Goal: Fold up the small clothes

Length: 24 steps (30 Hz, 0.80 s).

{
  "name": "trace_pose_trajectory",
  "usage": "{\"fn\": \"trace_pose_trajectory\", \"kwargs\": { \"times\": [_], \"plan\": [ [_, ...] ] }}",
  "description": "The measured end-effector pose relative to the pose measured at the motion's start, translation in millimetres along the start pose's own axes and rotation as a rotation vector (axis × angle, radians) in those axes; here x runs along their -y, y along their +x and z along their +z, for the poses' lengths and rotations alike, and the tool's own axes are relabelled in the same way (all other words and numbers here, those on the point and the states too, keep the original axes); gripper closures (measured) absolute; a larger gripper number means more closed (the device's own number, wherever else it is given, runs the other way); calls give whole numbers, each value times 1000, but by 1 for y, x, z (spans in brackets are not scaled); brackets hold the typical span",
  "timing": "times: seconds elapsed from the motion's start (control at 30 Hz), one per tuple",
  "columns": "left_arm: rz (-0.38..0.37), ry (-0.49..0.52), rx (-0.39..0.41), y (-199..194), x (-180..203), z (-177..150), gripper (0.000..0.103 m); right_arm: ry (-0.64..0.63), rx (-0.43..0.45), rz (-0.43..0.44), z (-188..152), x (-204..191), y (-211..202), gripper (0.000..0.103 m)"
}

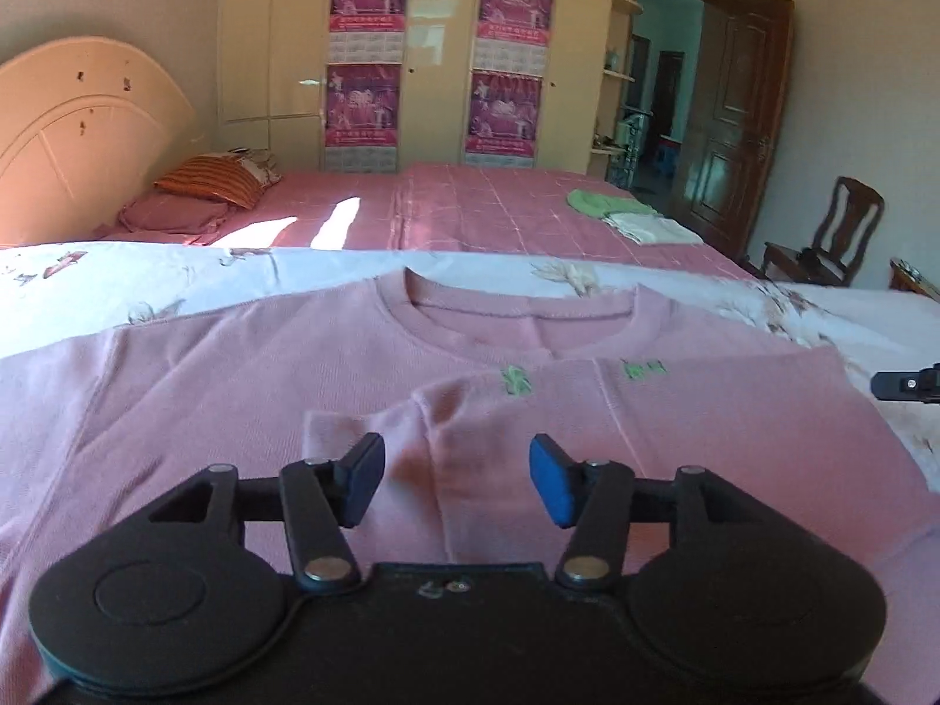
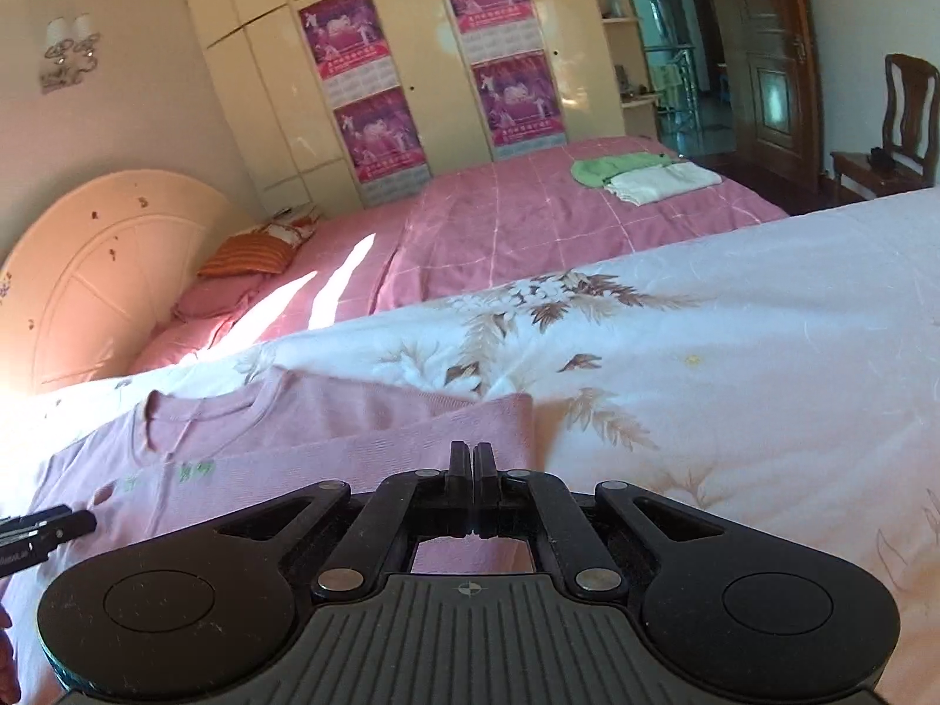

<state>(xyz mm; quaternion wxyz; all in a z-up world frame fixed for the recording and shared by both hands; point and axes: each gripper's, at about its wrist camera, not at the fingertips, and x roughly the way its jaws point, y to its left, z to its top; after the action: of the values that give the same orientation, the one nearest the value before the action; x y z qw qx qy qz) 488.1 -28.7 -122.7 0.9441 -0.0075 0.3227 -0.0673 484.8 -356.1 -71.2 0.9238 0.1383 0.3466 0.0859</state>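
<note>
A pink long-sleeved shirt (image 1: 235,388) lies flat on a white floral sheet (image 1: 147,282), neckline away from me. Its right side is folded inward over the chest, with small green marks showing on the fold. My left gripper (image 1: 458,479) hovers just above that folded part, open, and no cloth sits between its blue pads (image 1: 552,487). In the right wrist view the shirt (image 2: 352,429) fills the lower left. My right gripper (image 2: 473,458) is shut over the shirt's folded right edge, and I see nothing pinched in it. Each gripper shows at the edge of the other's view.
Beyond the sheet lies a pink checked bed (image 1: 470,205) with folded green and white clothes (image 1: 634,217) on it and a striped pillow (image 1: 211,179) by the headboard. A wardrobe with posters, an open door and a wooden chair (image 1: 828,241) stand behind.
</note>
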Motion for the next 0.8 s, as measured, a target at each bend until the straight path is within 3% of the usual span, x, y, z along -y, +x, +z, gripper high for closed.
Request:
{"fn": "trace_pose_trajectory", "kwargs": {
  "times": [0.07,0.17,0.27,0.33,0.47,0.53,0.6,0.67,0.7,0.73,0.8],
  "plan": [
    [39,32,-35,7,8,-10,47,-12,-71,-37,-16,-2,12,103],
    [66,-9,-15,-12,9,-4,60,26,-36,-29,-18,-4,-1,103],
    [34,-43,11,-31,9,-6,54,30,31,-15,-25,-9,-37,103],
    [34,-41,-11,-31,13,-13,50,36,14,-11,-34,-11,-47,103],
    [76,6,-44,-22,21,-28,50,7,-83,-30,-54,-17,-35,102],
    [98,13,-50,-25,24,-23,52,-3,-76,-33,-60,-21,-33,103],
    [81,-6,-5,-36,22,-20,54,-11,-43,-40,-56,-28,-44,102],
    [79,-10,-45,-31,18,-21,51,-28,-15,-46,-58,-34,-49,102],
    [63,-20,-90,-23,14,-24,49,-34,-44,-56,-61,-34,-43,102],
    [49,-14,-70,-23,12,-28,48,-30,-97,-74,-66,-33,-32,102],
    [35,-6,-81,-26,8,-27,47,-15,-85,-85,-67,-34,-30,102]
  ]
}}
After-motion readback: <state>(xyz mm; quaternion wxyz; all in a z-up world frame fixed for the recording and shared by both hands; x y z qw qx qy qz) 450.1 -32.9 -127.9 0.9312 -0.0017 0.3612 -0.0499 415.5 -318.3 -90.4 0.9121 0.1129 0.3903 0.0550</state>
